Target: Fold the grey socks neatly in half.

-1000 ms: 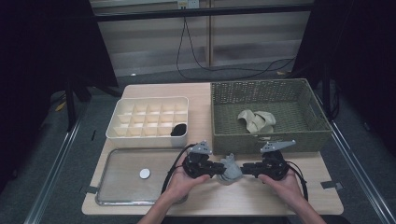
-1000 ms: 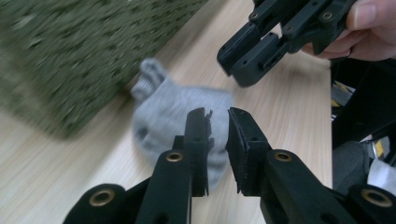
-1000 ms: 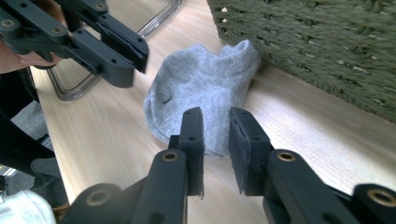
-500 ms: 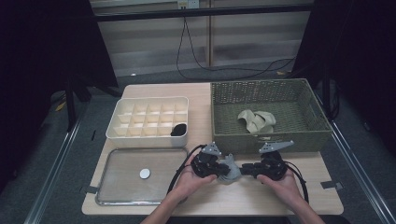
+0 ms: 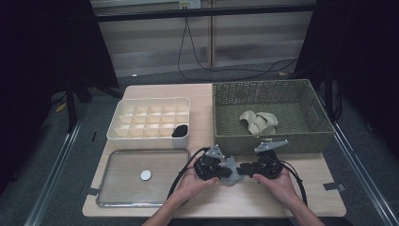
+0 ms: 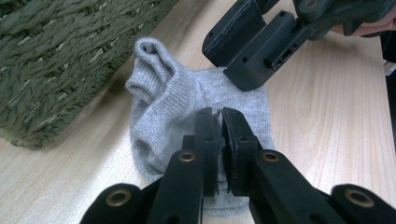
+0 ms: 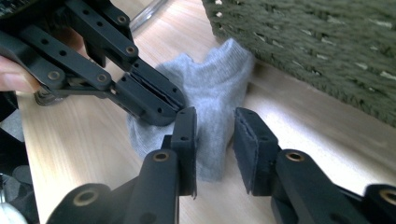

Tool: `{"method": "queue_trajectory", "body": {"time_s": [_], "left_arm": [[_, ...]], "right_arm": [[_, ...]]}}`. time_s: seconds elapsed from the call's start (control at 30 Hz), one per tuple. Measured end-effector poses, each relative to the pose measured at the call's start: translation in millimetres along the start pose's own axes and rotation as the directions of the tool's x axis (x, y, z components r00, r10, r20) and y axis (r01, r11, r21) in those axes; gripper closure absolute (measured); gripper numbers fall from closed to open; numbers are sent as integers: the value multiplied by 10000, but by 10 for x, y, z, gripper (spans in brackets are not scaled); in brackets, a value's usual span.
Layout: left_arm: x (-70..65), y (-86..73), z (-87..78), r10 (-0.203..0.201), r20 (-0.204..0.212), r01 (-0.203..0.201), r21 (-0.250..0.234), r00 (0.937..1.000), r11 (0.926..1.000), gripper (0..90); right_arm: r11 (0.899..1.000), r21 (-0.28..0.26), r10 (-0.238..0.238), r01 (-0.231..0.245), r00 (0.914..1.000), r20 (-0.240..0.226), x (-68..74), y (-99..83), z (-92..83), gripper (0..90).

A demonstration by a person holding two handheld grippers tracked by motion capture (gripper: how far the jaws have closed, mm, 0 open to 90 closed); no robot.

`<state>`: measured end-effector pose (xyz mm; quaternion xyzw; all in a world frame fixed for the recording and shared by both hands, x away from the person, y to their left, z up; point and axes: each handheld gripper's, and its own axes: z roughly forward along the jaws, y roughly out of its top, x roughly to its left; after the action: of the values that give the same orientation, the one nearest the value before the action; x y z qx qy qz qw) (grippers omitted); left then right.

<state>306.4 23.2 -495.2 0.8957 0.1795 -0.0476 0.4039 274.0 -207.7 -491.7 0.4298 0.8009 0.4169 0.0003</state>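
Since the earlier frames, the left gripper (image 5: 225,170) has shifted toward the desk centre and come down onto the grey sock (image 5: 231,169), and its jaws have just been closing. In the left gripper view, the left gripper (image 6: 218,122) now has its jaws together, clamped on a fold of the sock fabric. The right gripper (image 5: 245,169) has kept its place; its jaws have just been opening. In the right gripper view, the right gripper (image 7: 215,126) has its jaws apart, with the sock between them and a gap visible at the pads.

The grey sock (image 6: 187,107) lies flat on the desk (image 5: 207,94) between the two grippers, just in front of the green woven basket (image 5: 226,132). In the left gripper view its long axis runs away from the gripper, with the ribbed cuff opening at the far end, nearest the basket wall. In the right gripper view the sock (image 7: 212,93) likewise ends next to the basket.

Inside the basket lies a beige sock (image 5: 258,121). To the left of the basket stands a white compartment tray (image 5: 141,110) with a dark item (image 5: 180,131) in the front right compartment. In front of that tray sits a metal tray (image 5: 108,188) carrying a small white disc (image 5: 146,175).
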Motion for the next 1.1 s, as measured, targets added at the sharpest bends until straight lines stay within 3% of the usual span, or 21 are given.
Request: {"method": "queue_trajectory", "body": {"time_s": [0.17, 0.33, 0.4, 0.53, 0.9, 1.1], "left_arm": [[9, -4, -1, -65, 23, 65, -3, 10000, 10000, 855], [22, -9, -3, -100, 86, 100, -5, 9999, 9999, 855], [18, -10, -3, -102, 86, 102, -4, 9999, 9999, 855], [20, -11, -6, -96, 71, 95, 31, 9999, 9999, 855], [-4, -7, 5, 22, -46, -22, -8, 10000, 10000, 856], [-6, -8, 17, -212, -51, 211, -95, 9998, 9997, 859]], "right_arm": [[9994, 276, 201, -201, 9998, 3, -34, -49, 61, 675], [9986, 342, 405, -400, 9991, -143, -32, -57, 100, 738], [9978, 239, 628, -622, 9977, -252, -29, -65, 92, 781], [9989, 43, 471, -470, 9984, -301, -8, -49, 66, 815], [9965, -565, 574, -613, 9961, -674, 110, -16, -3, 827], [9935, -811, 734, -802, 9938, -834, 143, 17, 10, 827]]}}
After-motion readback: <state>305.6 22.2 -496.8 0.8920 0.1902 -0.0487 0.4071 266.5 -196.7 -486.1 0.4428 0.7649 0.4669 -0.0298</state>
